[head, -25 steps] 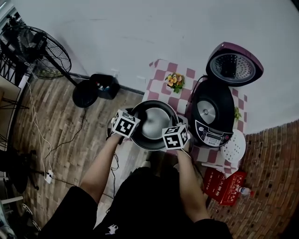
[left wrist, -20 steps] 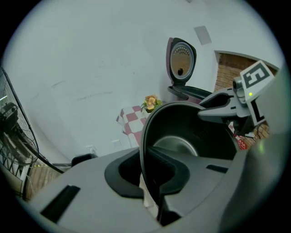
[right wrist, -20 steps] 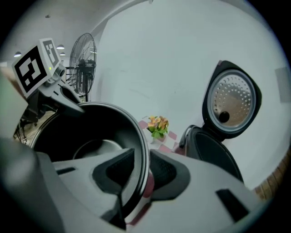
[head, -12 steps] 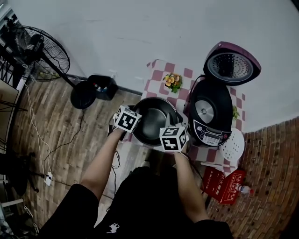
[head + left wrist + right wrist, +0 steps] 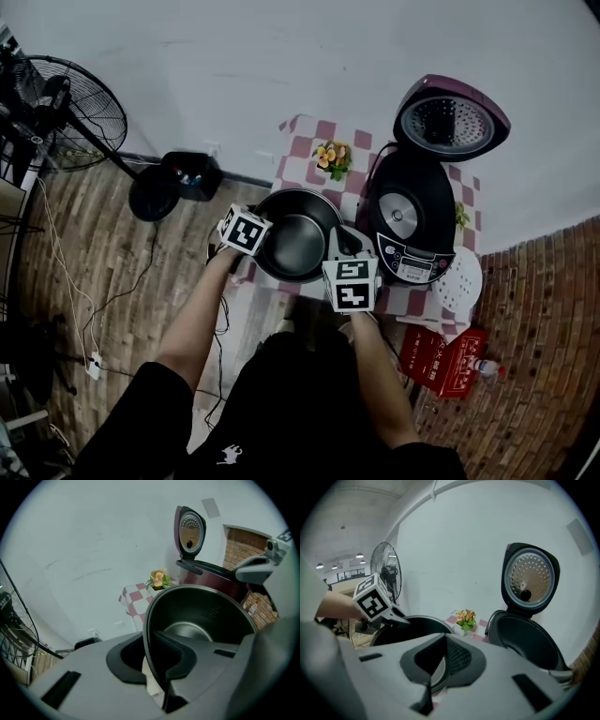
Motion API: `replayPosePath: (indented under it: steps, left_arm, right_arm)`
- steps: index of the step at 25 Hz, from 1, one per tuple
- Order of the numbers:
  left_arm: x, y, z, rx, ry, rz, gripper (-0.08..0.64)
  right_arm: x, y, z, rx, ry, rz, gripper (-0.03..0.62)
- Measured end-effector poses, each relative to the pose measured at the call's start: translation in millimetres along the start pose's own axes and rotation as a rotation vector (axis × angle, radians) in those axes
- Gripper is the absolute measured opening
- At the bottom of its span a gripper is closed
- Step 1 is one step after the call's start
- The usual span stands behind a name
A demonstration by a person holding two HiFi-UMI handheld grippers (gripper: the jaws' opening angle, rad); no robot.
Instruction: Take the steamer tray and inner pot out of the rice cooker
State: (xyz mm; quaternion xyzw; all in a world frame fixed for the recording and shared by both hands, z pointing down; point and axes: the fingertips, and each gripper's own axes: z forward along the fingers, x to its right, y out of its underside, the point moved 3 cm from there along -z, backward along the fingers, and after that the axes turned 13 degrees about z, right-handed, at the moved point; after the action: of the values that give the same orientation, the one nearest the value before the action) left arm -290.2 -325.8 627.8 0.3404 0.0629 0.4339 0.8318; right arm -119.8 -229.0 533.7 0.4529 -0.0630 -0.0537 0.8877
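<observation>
The dark inner pot stands empty on the left part of the checked table, outside the purple rice cooker, whose lid stands up open. My left gripper has the pot's left rim between its jaws; they are opening but still look closed on it. My right gripper is shut on nothing, just above and back from the pot's right rim. The white perforated steamer tray lies on the table in front of the cooker, to its right.
A small pot of flowers stands on the table behind the inner pot. On the wooden floor are a standing fan, a black box, trailing cables, a red bag and a bottle.
My right gripper has left the pot's right rim, risen and drawn back toward the person. The left gripper stays on the left rim and has sunk a little with the pot.
</observation>
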Motion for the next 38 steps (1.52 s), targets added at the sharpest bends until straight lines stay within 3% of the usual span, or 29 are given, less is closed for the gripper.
replayPosePath:
  steps: [2, 4, 5, 11, 15, 18, 24, 32, 38]
  left_arm:
    - [0.5, 0.2, -1.4, -0.021, -0.017, 0.016, 0.059]
    - [-1.0, -2.8, -6.7, -0.011, -0.043, 0.017, 0.142]
    - [-2.6, -5.4, -11.3, 0.006, -0.056, 0.008, 0.15]
    - [0.7, -35.7, -69.9, 0.159, -0.141, -0.033, 0.158]
    - [23.0, -59.6, -117.1, 0.267, -0.171, -0.043, 0.195]
    - [48.9, -75.3, -145.7, 0.331, -0.19, -0.053, 0.159]
    - [109.4, -95.2, -183.4, 0.416, -0.21, -0.07, 0.008]
    - [201.9, -122.7, -226.5, 0.541, -0.229, -0.04, 0.003]
    - [278.2, -122.5, -257.3, 0.576, -0.205, 0.004, 0.003]
  right_arm:
    - [4.1, -2.4, -6.7, 0.017, -0.026, 0.042, 0.003]
    - [8.2, -6.9, -16.2, 0.038, -0.041, 0.057, 0.002]
    - [10.3, -9.3, -21.4, 0.049, -0.046, 0.056, 0.002]
    - [32.7, -18.2, -64.9, 0.129, -0.07, 0.079, 0.002]
    - [56.6, -21.8, -103.8, 0.19, -0.07, 0.044, 0.002]
    - [75.5, -21.2, -134.1, 0.229, -0.08, 0.047, 0.002]
    - [110.1, -14.4, -185.8, 0.292, -0.087, 0.048, 0.002]
    - [146.5, 15.0, -267.7, 0.371, -0.118, 0.069, 0.002]
    - [174.2, 51.2, -330.3, 0.417, -0.121, 0.109, 0.002]
